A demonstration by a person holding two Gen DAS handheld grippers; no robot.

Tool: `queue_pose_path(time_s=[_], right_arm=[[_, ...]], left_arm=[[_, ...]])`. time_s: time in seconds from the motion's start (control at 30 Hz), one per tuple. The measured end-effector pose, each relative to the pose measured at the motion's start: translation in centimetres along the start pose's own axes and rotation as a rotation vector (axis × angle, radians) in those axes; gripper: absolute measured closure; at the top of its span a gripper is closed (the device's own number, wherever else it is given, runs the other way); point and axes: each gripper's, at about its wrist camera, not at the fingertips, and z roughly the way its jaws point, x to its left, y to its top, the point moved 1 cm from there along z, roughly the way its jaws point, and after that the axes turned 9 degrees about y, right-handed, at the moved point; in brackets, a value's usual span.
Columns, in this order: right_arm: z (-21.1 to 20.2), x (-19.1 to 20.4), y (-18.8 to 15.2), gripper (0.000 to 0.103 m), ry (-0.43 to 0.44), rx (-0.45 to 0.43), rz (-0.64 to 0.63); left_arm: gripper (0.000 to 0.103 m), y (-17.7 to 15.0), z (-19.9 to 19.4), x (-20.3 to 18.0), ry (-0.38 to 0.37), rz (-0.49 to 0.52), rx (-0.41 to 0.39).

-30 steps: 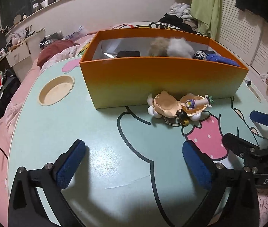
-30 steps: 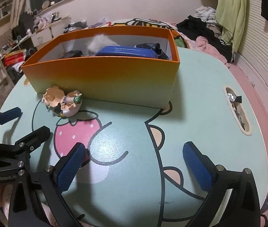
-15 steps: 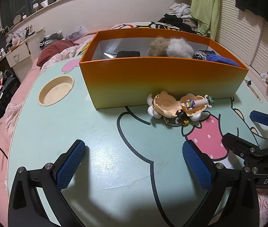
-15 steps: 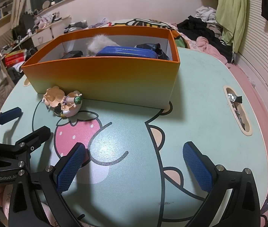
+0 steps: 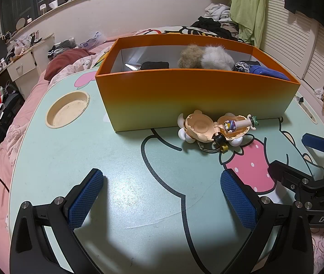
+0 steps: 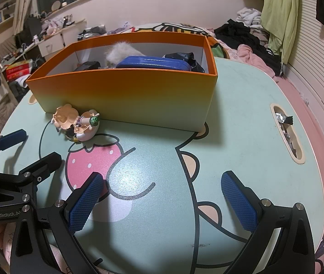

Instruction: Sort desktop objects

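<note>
**Desktop sort: two grippers, one toy, one box**

Nearest, the left gripper (image 5: pixel 162 196) is hovering over the near edge of the table (image 5: pixel 70 159), jaws spread wide and gripping nothing. Beside it, the right gripper (image 6: pixel 162 196) is hanging likewise at the near edge, jaws wide apart and empty, its blue pads (image 6: pixel 238 202) clear of the surface.

Further in, an opened shell-shaped toy (image 5: pixel 216 129) is lying on the table above the printed strawberry (image 5: pixel 251 173), both halves facing up, a small figure resting in the right half. It is sitting just in front of the orange box (image 5: pixel 196 98), close to or touching its near wall.

Beyond, the orange box is standing toward the far edge, holding a fluffy grey-and-brown item (image 5: pixel 205 58), a blue case (image 6: pixel 152 62) and dark items. A round cup recess (image 5: pixel 67 109) is showing near the table's left edge, a slot recess (image 6: pixel 287 132) near its right edge.
</note>
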Motion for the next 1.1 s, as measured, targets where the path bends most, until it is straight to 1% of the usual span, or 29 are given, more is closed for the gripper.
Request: queue_pose_path(time_s=[0.83,0.97,1.1], right_arm=[[0.0,0.2,0.2,0.000,0.008,-0.006,0.001],[-0.4,-0.1,0.3,0.000,0.022,-0.041,0.026],[-1.7,-0.6,0.1,0.000,0.016,-0.123,0.061]], left_arm=[[0.001,0.0,-0.1,0.0,-0.001,0.000,0.000],[0.001,-0.1,-0.1,0.0,-0.001,-0.001,0.000],[0.001,-0.1,-0.1,0.1,-0.001,-0.001,0.000]])
